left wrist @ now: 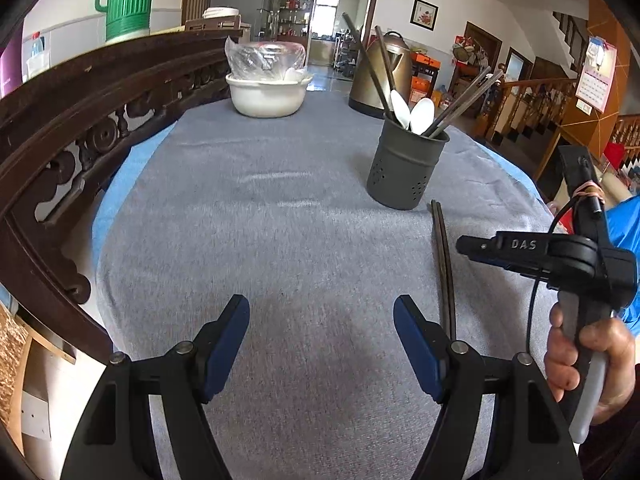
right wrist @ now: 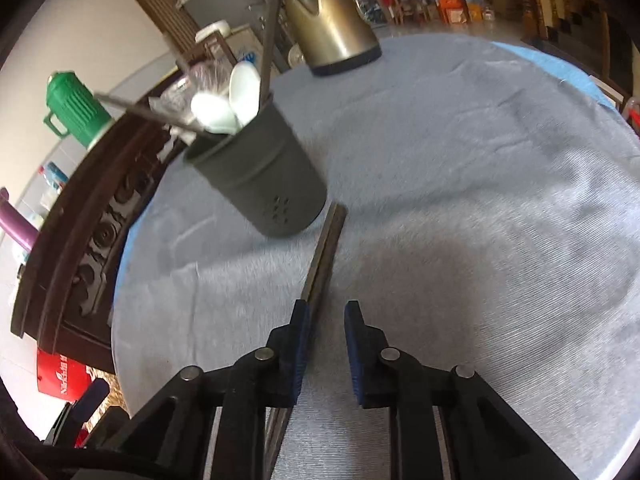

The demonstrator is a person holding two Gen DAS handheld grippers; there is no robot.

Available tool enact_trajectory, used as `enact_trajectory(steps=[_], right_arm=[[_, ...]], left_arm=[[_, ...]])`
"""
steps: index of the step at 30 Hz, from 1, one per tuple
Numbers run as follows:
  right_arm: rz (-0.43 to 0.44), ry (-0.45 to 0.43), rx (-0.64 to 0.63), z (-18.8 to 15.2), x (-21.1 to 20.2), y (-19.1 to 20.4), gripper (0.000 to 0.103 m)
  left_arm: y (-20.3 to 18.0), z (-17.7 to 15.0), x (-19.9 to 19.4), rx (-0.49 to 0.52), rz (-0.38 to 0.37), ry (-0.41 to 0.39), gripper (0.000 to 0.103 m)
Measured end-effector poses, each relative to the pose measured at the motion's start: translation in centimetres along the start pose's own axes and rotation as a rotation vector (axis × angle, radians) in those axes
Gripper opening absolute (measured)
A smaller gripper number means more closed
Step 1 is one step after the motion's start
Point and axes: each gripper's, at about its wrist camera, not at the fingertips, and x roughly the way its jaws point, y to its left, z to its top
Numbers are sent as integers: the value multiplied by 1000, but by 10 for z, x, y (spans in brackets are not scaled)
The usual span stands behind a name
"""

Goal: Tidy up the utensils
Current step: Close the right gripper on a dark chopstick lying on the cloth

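Note:
A dark grey perforated utensil holder (left wrist: pixel 406 164) stands on the grey cloth and holds white spoons (left wrist: pixel 422 116) and several dark chopsticks (left wrist: pixel 464 100). It also shows in the right wrist view (right wrist: pixel 264 184). A pair of dark chopsticks (left wrist: pixel 444 264) lies flat on the cloth in front of the holder. My left gripper (left wrist: pixel 322 344) is open and empty above bare cloth. My right gripper (right wrist: pixel 326 336) is partly open, low over the lying chopsticks (right wrist: pixel 326 248), which run under its left finger (right wrist: pixel 300 344). The jaws do not pinch them. The right gripper also shows in the left wrist view (left wrist: pixel 466 246).
A white bowl (left wrist: pixel 268 96) with a plastic-wrapped dish stands at the far side. A brass-coloured kettle (left wrist: pixel 384 76) stands behind the holder. A dark carved wooden rail (left wrist: pixel 80 120) borders the table's left edge, with a green jug (left wrist: pixel 128 0) beyond it.

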Motion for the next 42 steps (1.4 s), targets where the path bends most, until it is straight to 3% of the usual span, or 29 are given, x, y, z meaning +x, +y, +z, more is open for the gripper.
enact_trajectory(steps=[12,23,30,34,42], right_arm=[[-78,36,-73,-10,19,22,20],[-60,62,-75,-11,20,24,20],[-56,52,-30,-4,15,5,20],[-42,52,-19,-2,15,0,20],[-31,62,-18,-1,14,-5,18]], left_arm=[[12,-3,3,-22,-6,13,75],[10,-3,12,-11,-9,41,75],[5,-3,19,0,-13,68,75],[-5,-1,23,28,-34,80,75],[-21,-2,41,54,-124,182,75]])
